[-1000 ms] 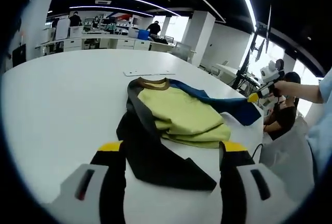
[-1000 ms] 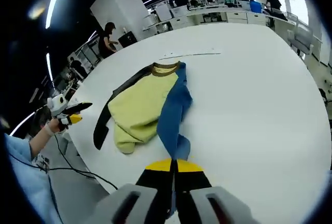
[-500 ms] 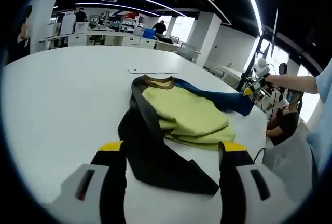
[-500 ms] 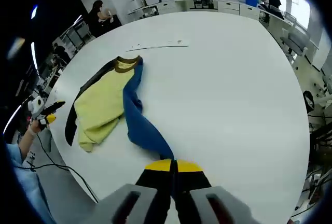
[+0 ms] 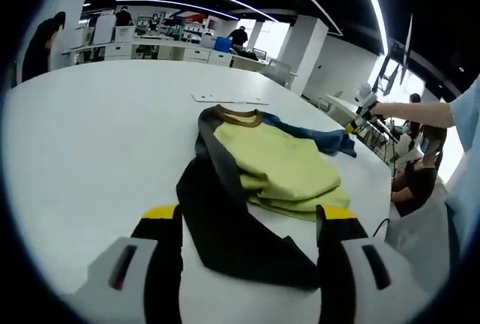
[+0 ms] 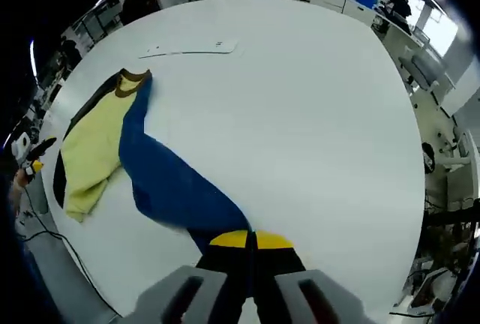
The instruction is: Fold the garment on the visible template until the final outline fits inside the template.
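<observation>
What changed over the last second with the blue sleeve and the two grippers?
The right gripper, shut on the blue sleeve, has pulled it out sideways away from the yellow body, so it now lies spread on the white table. The left gripper stays open over the black sleeve, which has not moved.

The right gripper [image 6: 251, 245] has its jaws pinched tight together, held out on an extended bare forearm [image 5: 409, 111]. The left gripper [image 5: 247, 223] hangs low, jaws spread wide apart.
</observation>
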The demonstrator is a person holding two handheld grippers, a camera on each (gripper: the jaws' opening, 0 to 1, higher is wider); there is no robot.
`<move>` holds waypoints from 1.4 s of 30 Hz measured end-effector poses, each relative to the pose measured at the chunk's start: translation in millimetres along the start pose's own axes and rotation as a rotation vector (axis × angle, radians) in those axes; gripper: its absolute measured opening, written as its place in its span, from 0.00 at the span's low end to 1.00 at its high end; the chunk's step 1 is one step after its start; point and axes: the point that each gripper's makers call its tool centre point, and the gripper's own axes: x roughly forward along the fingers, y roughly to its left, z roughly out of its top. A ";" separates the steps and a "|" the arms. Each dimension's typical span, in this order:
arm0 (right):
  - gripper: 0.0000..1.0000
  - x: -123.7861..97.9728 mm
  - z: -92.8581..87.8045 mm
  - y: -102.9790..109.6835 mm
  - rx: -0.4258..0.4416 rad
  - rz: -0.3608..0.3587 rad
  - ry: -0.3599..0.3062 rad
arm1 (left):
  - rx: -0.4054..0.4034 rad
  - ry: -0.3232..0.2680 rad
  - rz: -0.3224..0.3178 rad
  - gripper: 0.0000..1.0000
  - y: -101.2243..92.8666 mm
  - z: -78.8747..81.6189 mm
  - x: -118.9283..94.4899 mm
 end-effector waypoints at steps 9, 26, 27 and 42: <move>0.00 20.9 18.1 -29.1 -0.095 -0.093 0.066 | -0.035 0.016 0.009 0.70 2.6 -9.0 4.4; 0.00 41.6 39.4 -37.2 -0.207 -0.152 0.076 | -0.075 0.043 0.013 0.70 4.5 -21.1 15.5; 0.00 41.4 38.5 -37.7 -0.201 -0.148 0.071 | -0.078 0.041 0.011 0.70 3.8 -20.7 16.1; 0.68 19.2 26.3 -36.6 0.060 -0.020 -0.170 | -0.075 0.019 -0.004 0.70 -3.1 -15.0 17.6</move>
